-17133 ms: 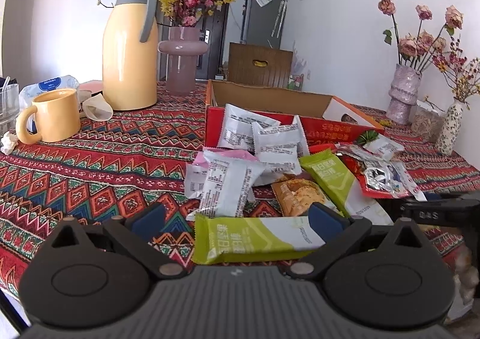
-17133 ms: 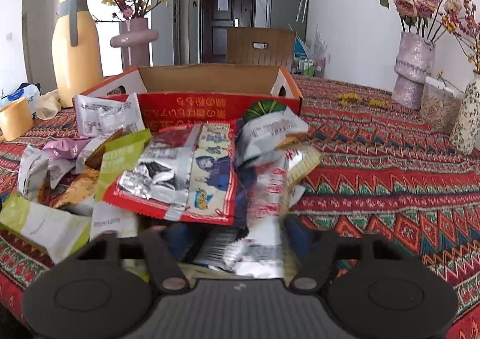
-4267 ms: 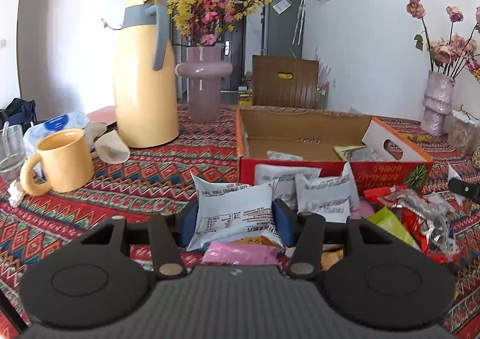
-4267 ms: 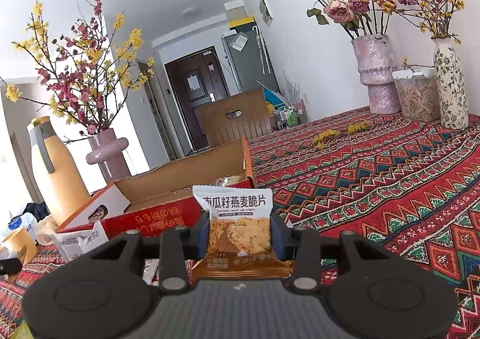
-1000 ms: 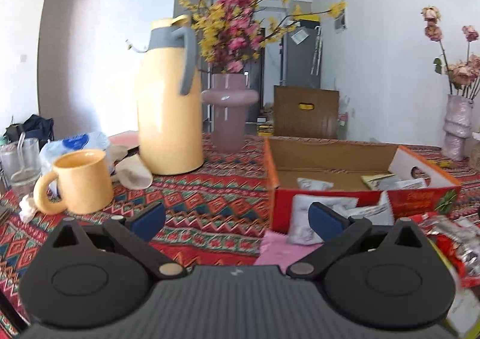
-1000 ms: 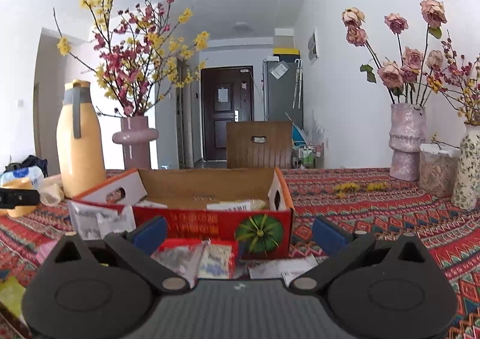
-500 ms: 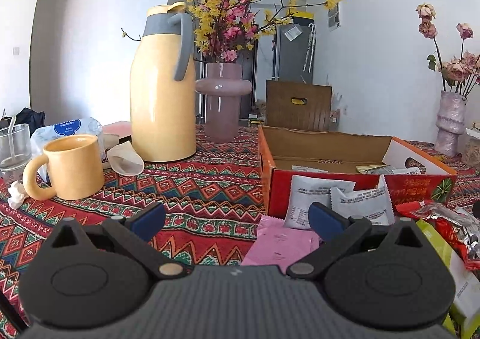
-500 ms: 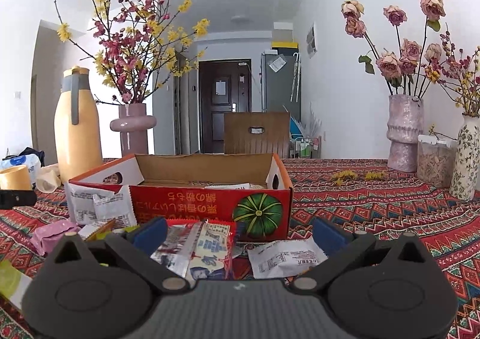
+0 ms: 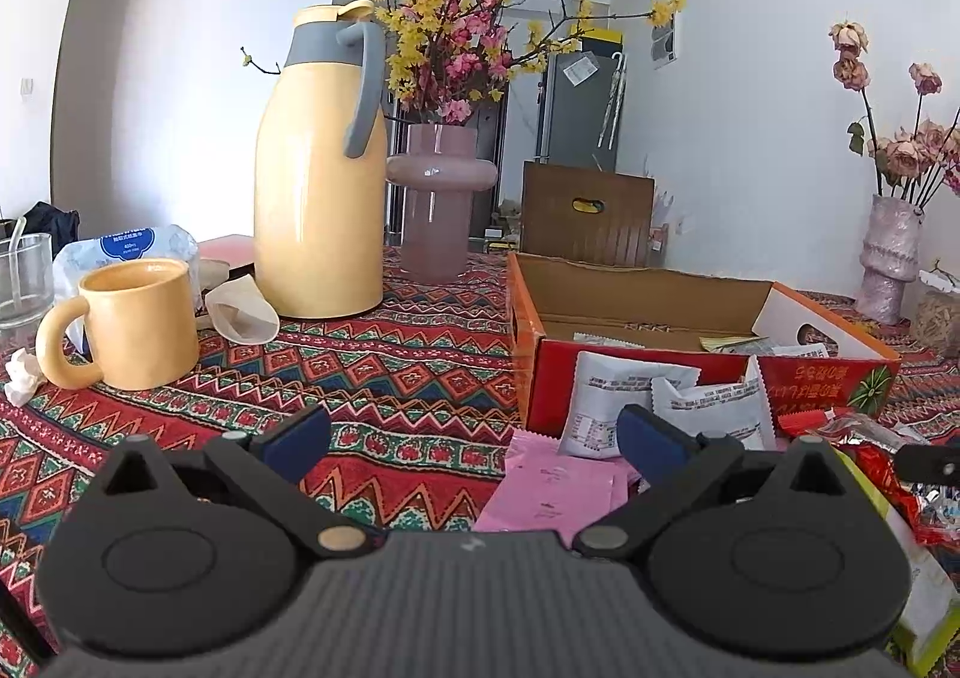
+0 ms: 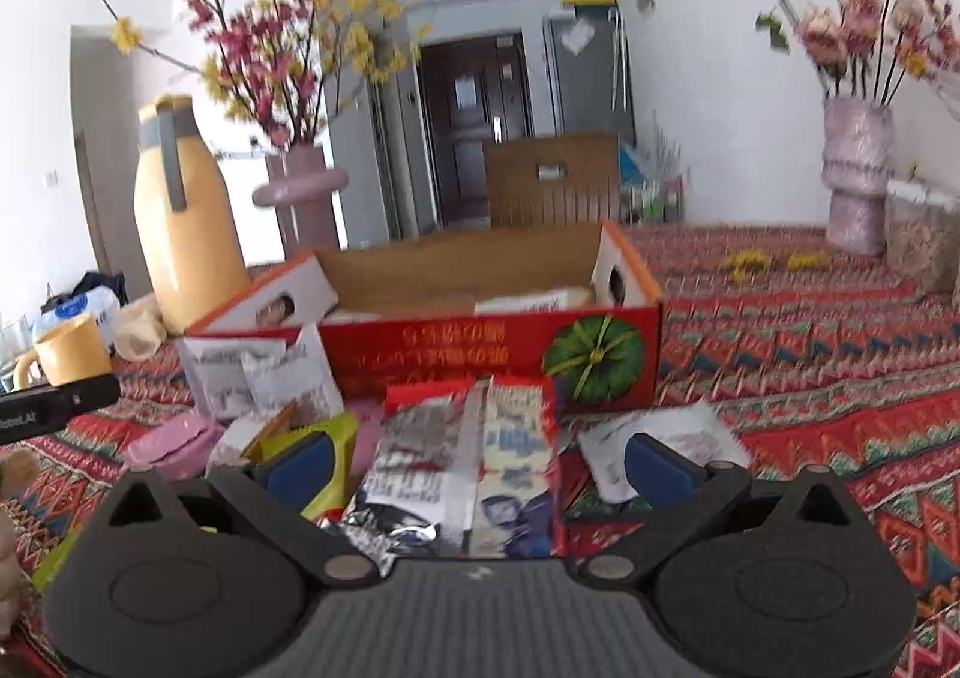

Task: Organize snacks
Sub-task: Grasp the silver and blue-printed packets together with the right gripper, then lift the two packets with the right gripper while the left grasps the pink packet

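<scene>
The left gripper [image 9: 471, 438] is held with jaws apart and empty; a pink packet [image 9: 552, 489] lies just ahead between them, near the cardboard box [image 9: 834, 378]. The right gripper [image 10: 477, 462] is likewise spread and empty over a red foil packet [image 10: 474, 468]. Overlapping neighbours could be pinched too, so two snacks might be dragged together.

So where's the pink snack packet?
In the left wrist view the pink packet lies flat on the patterned tablecloth, just in front of the red box and beside the white packets leaning on it.
</scene>
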A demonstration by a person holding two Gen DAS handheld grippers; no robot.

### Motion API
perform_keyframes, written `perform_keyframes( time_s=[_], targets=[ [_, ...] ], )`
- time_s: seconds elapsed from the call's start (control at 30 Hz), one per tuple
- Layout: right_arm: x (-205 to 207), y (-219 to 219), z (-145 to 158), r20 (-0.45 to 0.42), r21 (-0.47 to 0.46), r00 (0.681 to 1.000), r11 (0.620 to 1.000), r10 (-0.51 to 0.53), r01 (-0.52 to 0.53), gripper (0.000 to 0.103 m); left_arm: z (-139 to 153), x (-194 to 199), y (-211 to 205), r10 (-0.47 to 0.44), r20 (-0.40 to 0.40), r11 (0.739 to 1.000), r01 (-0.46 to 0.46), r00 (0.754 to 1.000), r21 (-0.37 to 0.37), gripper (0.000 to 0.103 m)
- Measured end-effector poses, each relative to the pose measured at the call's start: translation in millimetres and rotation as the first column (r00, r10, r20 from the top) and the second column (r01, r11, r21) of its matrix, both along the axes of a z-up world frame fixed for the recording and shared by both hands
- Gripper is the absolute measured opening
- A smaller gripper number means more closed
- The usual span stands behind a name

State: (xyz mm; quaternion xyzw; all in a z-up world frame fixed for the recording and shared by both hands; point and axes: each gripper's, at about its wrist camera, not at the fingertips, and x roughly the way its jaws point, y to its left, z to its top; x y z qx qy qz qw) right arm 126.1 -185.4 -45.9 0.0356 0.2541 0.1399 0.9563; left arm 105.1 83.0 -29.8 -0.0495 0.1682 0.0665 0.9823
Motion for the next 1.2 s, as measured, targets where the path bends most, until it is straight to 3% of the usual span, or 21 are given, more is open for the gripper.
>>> perform_keyframes(
  time_s=[0.37, 0.43, 0.5, 0.57, 0.7, 0.93, 1.07, 1.2],
  targets=[
    [23.3, 12.6, -4.8, -0.114, -0.031, 0.993, 0.999, -0.039, 0.035, 0.103, -0.1, -2.0, 3.3, -0.011, 0.008, 1.0, 0.011, 1.0, -0.024, 0.103],
    [25.0, 12.7, -5.9, -0.119, -0.023, 0.992, 0.999, -0.041, 0.038, 0.099, -0.1, -2.2, 3.5, -0.013, 0.008, 1.0, 0.014, 1.0, -0.026, 0.103],
    [25.2, 12.9, -5.9, -0.121, -0.024, 0.992, 0.999, -0.042, 0.039, 0.08, 0.0, -1.8, 3.3, -0.014, 0.008, 1.0, 0.014, 1.0, -0.027, 0.103],
    [26.2, 13.2, -6.7, -0.131, -0.022, 0.991, 0.999, -0.034, 0.031, 0.071, -0.1, -1.7, 3.4, -0.014, 0.008, 1.0, 0.015, 1.0, -0.027, 0.103],
    [23.4, 13.7, -6.1, -0.127, -0.021, 0.991, 0.999, -0.031, 0.029, 0.064, -0.2, -1.8, 3.2, -0.014, 0.007, 1.0, 0.014, 1.0, -0.027, 0.103],
    [8.2, 7.1, 5.3, -0.029, -0.002, 0.999, 0.999, -0.041, 0.041, 0.06, 0.2, -1.6, 3.4, -0.014, 0.007, 1.0, 0.014, 1.0, -0.027, 0.103],
    [-2.2, -2.8, 11.2, 0.084, -0.014, 0.991, 0.995, -0.102, 0.103, 0.06, -0.8, -1.5, 3.0, -0.012, 0.005, 1.0, 0.012, 1.0, -0.024, 0.103],
    [-1.0, -17.3, 11.3, 0.142, -0.002, 0.978, 0.987, -0.156, 0.158, 0.06, -1.9, -1.4, 2.9, -0.009, 0.002, 1.0, 0.009, 1.0, -0.022, 0.103]
  ],
)
